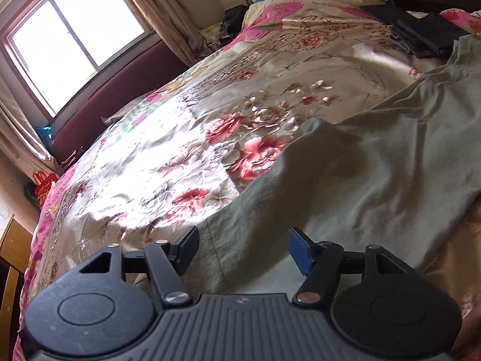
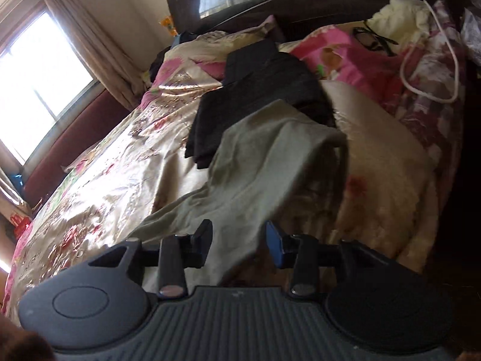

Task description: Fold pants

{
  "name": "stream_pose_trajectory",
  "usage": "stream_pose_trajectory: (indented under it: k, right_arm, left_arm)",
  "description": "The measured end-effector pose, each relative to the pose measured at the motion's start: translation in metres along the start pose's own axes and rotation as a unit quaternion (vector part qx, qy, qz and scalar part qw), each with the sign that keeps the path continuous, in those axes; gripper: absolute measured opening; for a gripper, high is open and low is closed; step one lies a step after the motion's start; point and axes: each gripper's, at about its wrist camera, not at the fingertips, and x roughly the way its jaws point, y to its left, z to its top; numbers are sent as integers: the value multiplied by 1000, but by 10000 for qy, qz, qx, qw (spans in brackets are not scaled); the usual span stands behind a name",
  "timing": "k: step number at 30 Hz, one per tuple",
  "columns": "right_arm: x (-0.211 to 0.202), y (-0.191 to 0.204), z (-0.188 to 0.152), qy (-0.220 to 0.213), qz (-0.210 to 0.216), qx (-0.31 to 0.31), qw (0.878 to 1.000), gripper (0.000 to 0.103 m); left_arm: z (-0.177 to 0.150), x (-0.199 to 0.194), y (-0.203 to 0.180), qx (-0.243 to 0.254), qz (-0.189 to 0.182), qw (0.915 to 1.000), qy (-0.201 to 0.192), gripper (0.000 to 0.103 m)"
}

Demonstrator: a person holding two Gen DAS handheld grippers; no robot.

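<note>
Grey-green pants [image 1: 375, 156] lie rumpled on the floral bed [image 1: 168, 138], long axis running away toward folded dark clothes [image 2: 258, 102]. Both the left gripper [image 1: 242, 251] and the right gripper [image 2: 239, 245] hover over the near end, fingers parted, holding nothing.

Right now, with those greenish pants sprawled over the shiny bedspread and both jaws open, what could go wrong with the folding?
1. The grey-green pants lie rumpled, so a pinch may catch one layer only and the fold comes out crooked.
2. The satin floral bedspread looks slippery; the pants may slide when pulled, or the jaws may catch it too.
3. Their far end lies against the folded dark garment, which could get dragged along.
</note>
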Motion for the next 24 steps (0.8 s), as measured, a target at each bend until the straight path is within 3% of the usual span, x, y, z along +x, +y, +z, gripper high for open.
stream_pose_trajectory:
  k: [7, 13, 16, 17, 18, 19, 22, 24]
  right_arm:
    - [22, -39, 3, -152, 213, 933, 9953, 49]
    - [40, -40, 21, -715, 354, 816, 9935, 51]
    - [55, -45, 27, -718, 344, 1017, 9916, 51]
    - [53, -44, 29, -773, 366, 994, 9914, 41]
    - [49, -40, 31, -783, 376, 971, 9915, 19]
    - [44, -35, 33, -804, 458, 961, 9911, 11]
    - [31, -17, 38, -1065, 718, 670, 9895, 7]
    - [47, -18, 43, -777, 500, 644, 9936, 7]
  left_arm:
    - [31, -22, -31, 335, -285, 9985, -320, 79]
    - [43, -19, -55, 552, -529, 9967, -270, 79]
    - [46, -24, -65, 597, -659, 9954, -345, 79]
    - [45, -25, -69, 613, -705, 9950, -343, 79]
    - [45, -25, -72, 635, -750, 9946, -328, 79]
    - [44, -24, -74, 651, -780, 9943, -317, 79]
    - [41, -21, -79, 613, -931, 9934, -285, 79]
    - [37, -19, -84, 572, -1038, 9925, -316, 79]
